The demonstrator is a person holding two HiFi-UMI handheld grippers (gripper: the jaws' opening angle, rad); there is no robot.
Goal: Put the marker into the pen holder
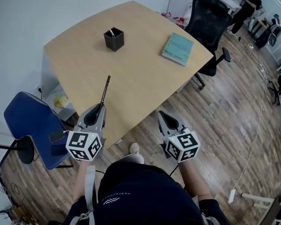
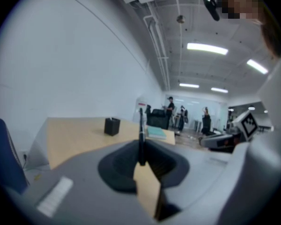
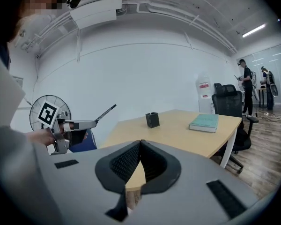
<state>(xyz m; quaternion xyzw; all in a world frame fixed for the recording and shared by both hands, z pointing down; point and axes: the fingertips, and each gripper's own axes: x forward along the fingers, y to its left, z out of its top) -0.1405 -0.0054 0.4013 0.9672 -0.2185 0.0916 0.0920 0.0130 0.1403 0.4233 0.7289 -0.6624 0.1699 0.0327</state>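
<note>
A dark slim marker (image 1: 105,89) sticks forward out of my left gripper (image 1: 99,106), which is shut on its lower end above the table's near edge. In the left gripper view the marker (image 2: 140,132) stands upright between the closed jaws of that gripper (image 2: 141,150). The black square pen holder (image 1: 114,39) stands far ahead on the tan table (image 1: 131,74), well apart from the marker tip; something pale sits inside it. My right gripper (image 1: 162,113) hovers off the table's front edge, shut with nothing in it (image 3: 140,143). The right gripper view also shows the holder (image 3: 152,120).
A teal book (image 1: 178,48) lies at the table's right side. A blue chair (image 1: 30,125) stands to the left and a black office chair (image 1: 207,20) behind the table. People stand far off at the back right (image 1: 246,8). The floor is wood.
</note>
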